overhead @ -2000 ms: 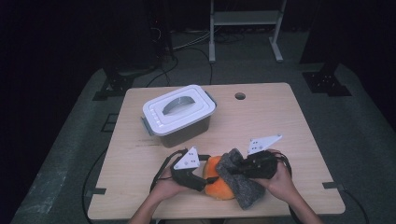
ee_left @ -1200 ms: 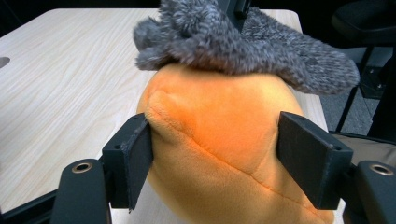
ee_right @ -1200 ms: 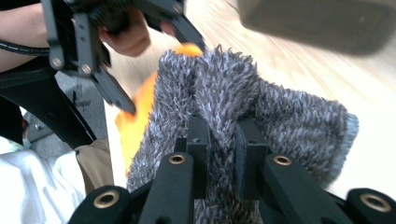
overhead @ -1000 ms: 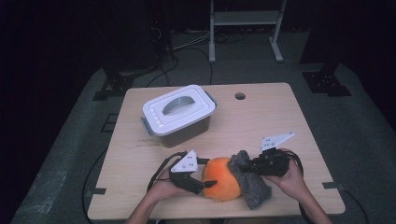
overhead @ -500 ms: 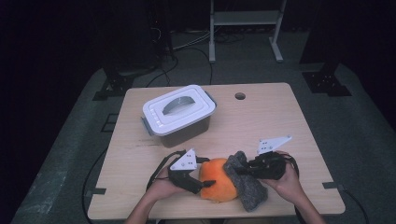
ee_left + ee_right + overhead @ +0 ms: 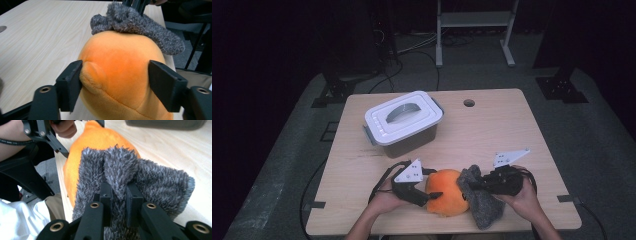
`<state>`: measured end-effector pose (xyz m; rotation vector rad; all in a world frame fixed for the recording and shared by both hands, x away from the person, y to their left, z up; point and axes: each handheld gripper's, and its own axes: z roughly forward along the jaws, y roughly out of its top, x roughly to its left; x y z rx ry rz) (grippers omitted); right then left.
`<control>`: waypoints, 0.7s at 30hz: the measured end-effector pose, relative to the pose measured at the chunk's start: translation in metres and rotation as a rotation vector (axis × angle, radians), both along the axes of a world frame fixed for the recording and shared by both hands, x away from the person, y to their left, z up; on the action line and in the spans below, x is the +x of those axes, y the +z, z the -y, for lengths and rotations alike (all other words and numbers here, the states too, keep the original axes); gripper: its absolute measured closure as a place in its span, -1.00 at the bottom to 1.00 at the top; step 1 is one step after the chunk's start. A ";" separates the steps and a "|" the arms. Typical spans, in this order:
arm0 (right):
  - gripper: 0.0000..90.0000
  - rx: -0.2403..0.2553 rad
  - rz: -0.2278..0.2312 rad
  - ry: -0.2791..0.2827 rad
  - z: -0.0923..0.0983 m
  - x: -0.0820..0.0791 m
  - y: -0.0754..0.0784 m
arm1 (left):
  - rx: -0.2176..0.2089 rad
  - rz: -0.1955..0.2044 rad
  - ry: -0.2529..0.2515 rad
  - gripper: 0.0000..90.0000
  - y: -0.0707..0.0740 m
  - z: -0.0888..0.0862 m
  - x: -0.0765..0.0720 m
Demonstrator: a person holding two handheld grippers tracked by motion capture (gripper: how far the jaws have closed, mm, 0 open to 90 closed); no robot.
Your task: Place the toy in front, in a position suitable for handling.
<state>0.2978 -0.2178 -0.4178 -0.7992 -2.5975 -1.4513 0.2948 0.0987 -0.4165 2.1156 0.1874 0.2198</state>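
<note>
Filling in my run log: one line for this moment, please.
left gripper: jaws closing around orange plush | right gripper: shut on grey cloth | lidded box: untouched

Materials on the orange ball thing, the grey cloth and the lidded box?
Orange ball: looks like plush fabric, short matte pile, with a stitched seam and a dent where the left gripper presses.
Grey cloth: fuzzy knit or chenille, long shaggy fibres, bunched in the right gripper.
Lidded box: probably moulded plastic, smooth pale lid with a handle, darker translucent-looking body.
</note>
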 end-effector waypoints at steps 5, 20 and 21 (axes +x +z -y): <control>0.74 0.033 0.042 0.025 -0.013 -0.002 0.011 | 0.007 -0.009 0.005 -0.25 -0.002 0.000 0.002; 0.73 -0.003 0.027 0.013 -0.009 -0.003 0.002 | -0.015 -0.118 0.015 -0.48 -0.002 -0.006 0.011; 0.73 -0.002 0.033 0.016 -0.010 -0.004 0.003 | -0.024 -0.139 0.017 -0.54 -0.001 -0.005 0.011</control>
